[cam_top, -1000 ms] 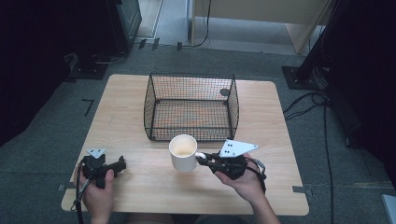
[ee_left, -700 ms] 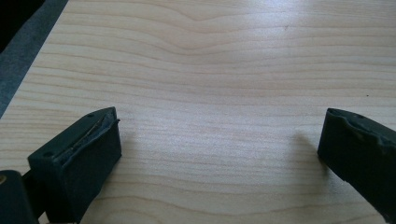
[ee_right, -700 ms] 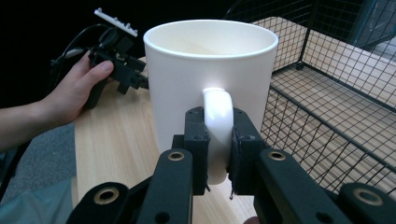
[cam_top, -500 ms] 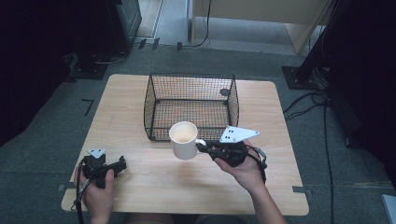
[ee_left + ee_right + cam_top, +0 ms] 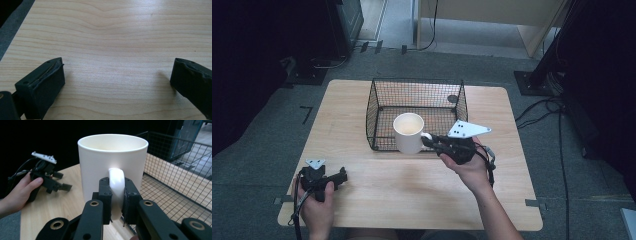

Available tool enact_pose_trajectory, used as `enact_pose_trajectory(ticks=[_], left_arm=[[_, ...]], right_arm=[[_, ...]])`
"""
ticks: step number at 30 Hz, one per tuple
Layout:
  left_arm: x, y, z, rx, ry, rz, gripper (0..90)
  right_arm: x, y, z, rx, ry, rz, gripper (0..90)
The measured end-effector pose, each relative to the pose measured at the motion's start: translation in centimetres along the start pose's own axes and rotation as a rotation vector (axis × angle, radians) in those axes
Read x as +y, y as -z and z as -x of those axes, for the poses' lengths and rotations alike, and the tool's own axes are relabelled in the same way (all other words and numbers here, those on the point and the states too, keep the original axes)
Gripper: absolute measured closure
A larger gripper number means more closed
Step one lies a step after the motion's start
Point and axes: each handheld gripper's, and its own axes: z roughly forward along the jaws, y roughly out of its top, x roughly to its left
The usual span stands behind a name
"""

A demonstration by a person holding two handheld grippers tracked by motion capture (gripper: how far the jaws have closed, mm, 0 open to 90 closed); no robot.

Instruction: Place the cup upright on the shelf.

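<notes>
My right tongs (image 5: 116, 202) are clamped on the handle (image 5: 116, 182) of the white mug (image 5: 409, 132), one jaw on either side of it. A second ago the mug stood on the bench nearer me; half a second ago it was already higher and closer to the basket; now I hold it up against the front wall of the black wire basket (image 5: 377, 107), its rim level with the top wire. My left tongs (image 5: 339, 176) have not moved: they rest on the wooden bench (image 5: 412, 195) near its front left corner, jaws spread wide with nothing between them.

The right gripper view gives me the grip itself, which the high view shows too small to read, plus my left hand (image 5: 18, 192) farther off. The left gripper view shows bare wood grain between the two pads (image 5: 47, 82).

From above I cannot tell whether the mug's base clears the bench; the mug hides the basket's front wire behind it.
</notes>
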Motion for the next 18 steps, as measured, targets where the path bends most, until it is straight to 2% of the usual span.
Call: enact_pose_trajectory(ticks=[9,14,18], left_arm=[[0.0,0.0,0.0,0.000,-0.003,-0.001,0.0],[0.0,0.0,0.0,-0.001,-0.003,-0.001,0.0],[0.0,0.0,0.0,0.000,-0.003,0.001,0.0]], right_arm=[[1.4,-0.8,1.7,-0.032,-0.012,0.033,80.8],[2.1,-1.5,2.6,-0.054,0.011,0.040,80.8],[2.4,-2.2,3.8,-0.068,0.002,0.054,80.8]])
